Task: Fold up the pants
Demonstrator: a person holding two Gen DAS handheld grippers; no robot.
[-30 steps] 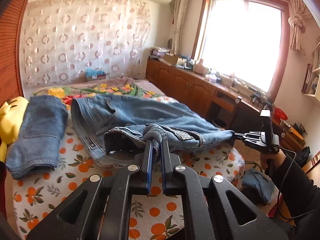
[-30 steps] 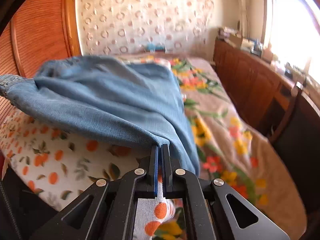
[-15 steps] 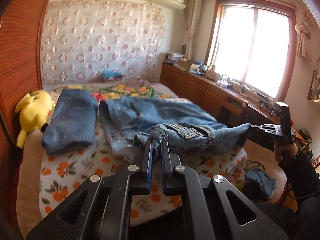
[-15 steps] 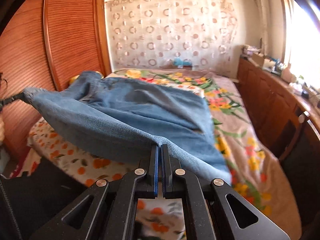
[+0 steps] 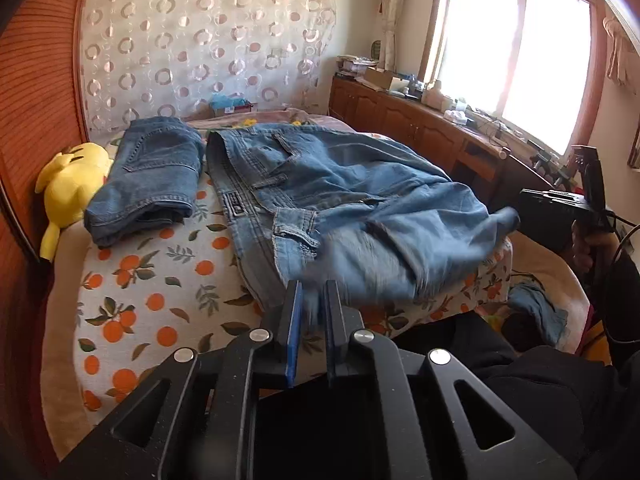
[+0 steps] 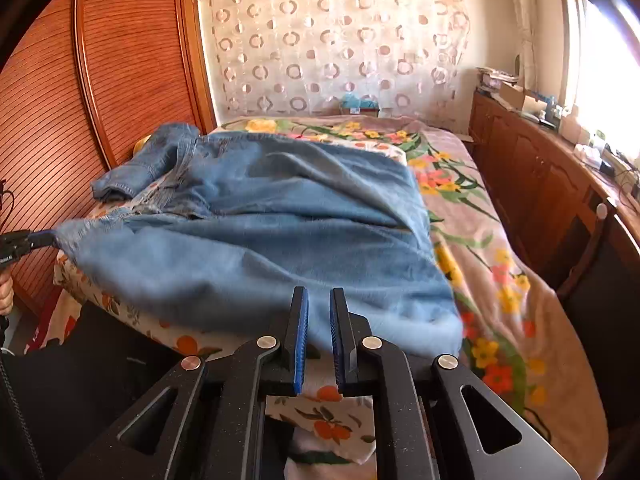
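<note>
Both my grippers just let go of the jeans

My left gripper point(image 5: 311, 292) and right gripper point(image 6: 319, 300) have just opened, fabric loose between the jaws; beyond them the blurred blue jeans point(image 5: 360, 204) sprawl mid-frame over the orange-print sheet point(image 5: 160, 280).

A bed point(image 5: 132, 300) spread with an orange-print sheet carries blue jeans point(image 5: 340, 200) lying across its near end, a folded pair of jeans point(image 5: 148, 176) to their left, and a yellow plush toy point(image 5: 68, 192) at the left edge beside the wooden wardrobe.
</note>
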